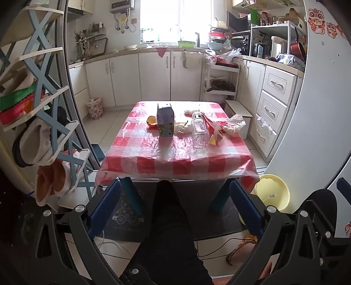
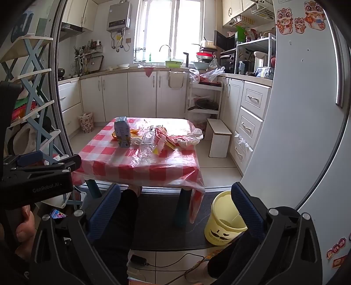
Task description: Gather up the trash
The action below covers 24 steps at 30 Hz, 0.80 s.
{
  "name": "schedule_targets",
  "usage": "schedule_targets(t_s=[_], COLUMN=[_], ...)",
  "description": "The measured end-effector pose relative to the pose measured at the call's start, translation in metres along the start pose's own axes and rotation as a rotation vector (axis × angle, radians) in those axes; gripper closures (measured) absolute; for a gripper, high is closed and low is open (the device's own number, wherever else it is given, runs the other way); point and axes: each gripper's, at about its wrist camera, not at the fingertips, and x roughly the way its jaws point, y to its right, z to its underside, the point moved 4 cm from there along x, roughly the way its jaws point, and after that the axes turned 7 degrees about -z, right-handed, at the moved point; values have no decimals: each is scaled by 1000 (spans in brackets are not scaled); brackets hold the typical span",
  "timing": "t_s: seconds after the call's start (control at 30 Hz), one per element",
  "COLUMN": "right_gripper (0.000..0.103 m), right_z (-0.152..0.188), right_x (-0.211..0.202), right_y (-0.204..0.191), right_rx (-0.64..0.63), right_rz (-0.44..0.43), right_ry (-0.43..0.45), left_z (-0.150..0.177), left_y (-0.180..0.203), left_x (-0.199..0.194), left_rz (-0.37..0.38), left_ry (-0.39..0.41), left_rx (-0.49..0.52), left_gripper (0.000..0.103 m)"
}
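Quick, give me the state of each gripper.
Left gripper: open, holding nothing.
Right gripper: open, holding nothing.

daylight pours through the window point(image 1: 163, 20), blown out white. glare shines on the plastic tablecloth point(image 1: 175, 151). near floor and corners sit dim. fisheye bends edges strongly; focus stays fairly sharp.

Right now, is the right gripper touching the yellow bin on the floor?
Apart. In the right wrist view the right gripper is open and held back in the air; the yellow bin stands on the floor beyond, only overlapped by one finger.
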Motion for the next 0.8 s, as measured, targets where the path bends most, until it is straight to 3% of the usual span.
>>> schedule_targets(t_s=[0.8], right_gripper=[6], right_z=[0], right_x=[-3], right_y=[-3], right_rx=[-3], right_rz=[-3], right_ry=[2], left_z=[1], left_y=[12], left_x=[-9], left_rz=[-2], left_ry=[7], left_rx=[12], left_gripper=[8])
